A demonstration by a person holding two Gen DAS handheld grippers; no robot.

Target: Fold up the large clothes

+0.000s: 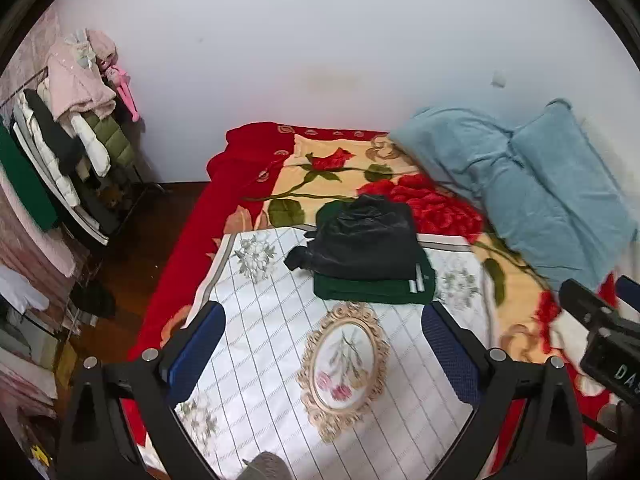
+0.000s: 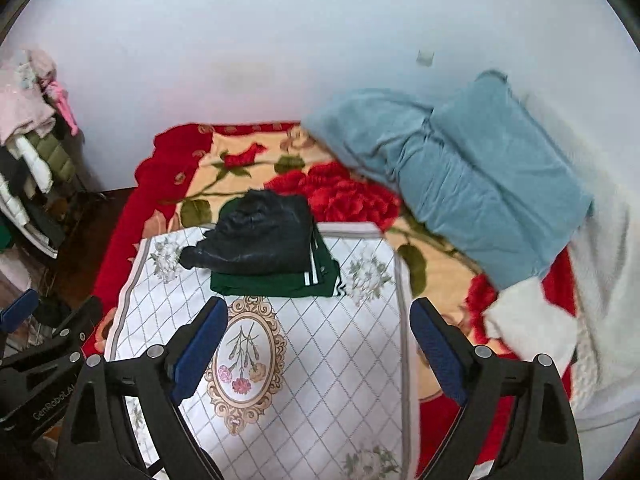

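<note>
Both our grippers hover empty over the bed, jaws wide apart

Ahead of our left gripper [image 1: 322, 344] and right gripper [image 2: 318, 338], a folded shiny black garment [image 1: 366, 240] lies stacked on a folded dark green garment [image 1: 372, 290], both resting on the white quilted floral mat [image 2: 340, 344]

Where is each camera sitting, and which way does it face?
Left wrist view: on the left tongs, above the bed's near edge, facing the clothes pile and wall; its blue pads show, the right tongs at right.
Right wrist view: on the right tongs, facing the pile; the left tongs show at left.
Shared: pile, white mat, blue quilt.
</note>
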